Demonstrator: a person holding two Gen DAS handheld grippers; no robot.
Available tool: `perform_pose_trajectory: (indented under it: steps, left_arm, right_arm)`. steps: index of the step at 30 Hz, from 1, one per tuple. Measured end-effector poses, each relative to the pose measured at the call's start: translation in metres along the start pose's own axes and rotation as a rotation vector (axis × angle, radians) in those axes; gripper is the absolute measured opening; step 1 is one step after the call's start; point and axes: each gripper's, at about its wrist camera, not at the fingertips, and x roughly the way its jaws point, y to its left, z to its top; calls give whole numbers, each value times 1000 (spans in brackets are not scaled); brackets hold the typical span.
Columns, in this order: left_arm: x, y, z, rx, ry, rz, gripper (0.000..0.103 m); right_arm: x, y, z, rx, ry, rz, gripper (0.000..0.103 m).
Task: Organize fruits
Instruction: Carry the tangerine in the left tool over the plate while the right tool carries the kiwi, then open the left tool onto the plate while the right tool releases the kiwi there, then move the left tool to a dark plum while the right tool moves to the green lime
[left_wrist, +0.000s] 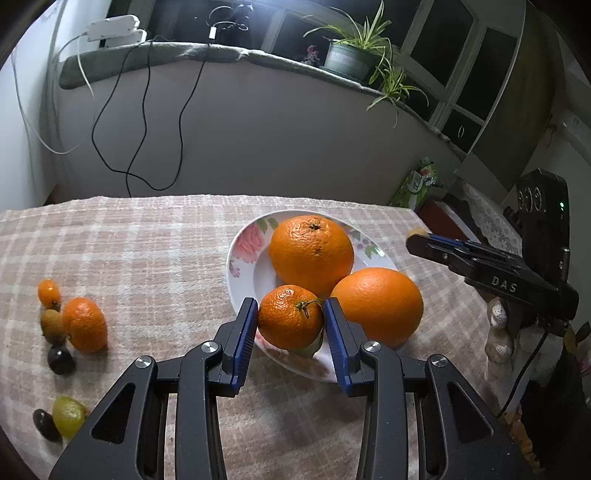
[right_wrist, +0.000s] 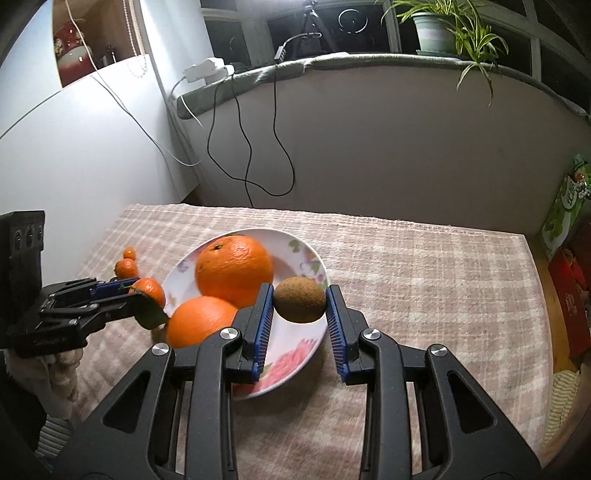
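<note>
My left claw (left_wrist: 290, 325) is clamped on a mandarin (left_wrist: 290, 317) above the near rim of the flowered plate (left_wrist: 243, 266), my right claw (right_wrist: 300, 306) on a kiwi (right_wrist: 300, 300) over its right side. The counter wears a checked cloth (left_wrist: 147, 251); small fruits (left_wrist: 70, 325) lie far left. Behind stand a grey wall (left_wrist: 277, 136), dangling cables (left_wrist: 144, 122) and a potted plant (left_wrist: 351, 55) on the sill.

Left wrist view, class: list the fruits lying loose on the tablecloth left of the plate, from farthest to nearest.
Small orange fruit → mandarin → dark round fruit → yellow-green fruit. The brownish fruit beside the mandarin and the dark one at the bottom overlap their neighbours, so they are omitted.
</note>
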Motion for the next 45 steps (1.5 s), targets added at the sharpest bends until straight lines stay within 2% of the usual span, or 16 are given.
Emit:
perform_pose_trajectory:
  steps: [8, 29, 30, 33, 34, 36, 40, 45]
  left_arm:
    - [11, -5, 5, 20, 10, 7, 35]
    - [16, -10, 7, 46, 26, 6, 38]
    - [16, -11, 7, 48, 29, 6, 45]
    - [15, -12, 8, 50, 24, 3, 55]
    - [15, -13, 8, 51, 21, 7, 57]
    - [13, -13, 8, 47, 19, 7, 59]
    - [11, -12, 8, 43, 18, 5, 59]
    - [7, -13, 5, 42, 17, 4, 59]
  right_arm:
    - [21, 1, 5, -8, 31, 2, 30]
    - [31, 6, 8, -6, 59, 30, 30]
    - [30, 6, 8, -7, 59, 30, 33]
    - [26, 6, 9, -1, 40, 28, 61]
    - [24, 6, 9, 2, 34, 31, 65]
    - [22, 5, 11, 10, 29, 36, 68]
    - [15, 3, 13, 29, 6, 35, 84]
    - [7, -1, 15, 58, -12, 42, 89]
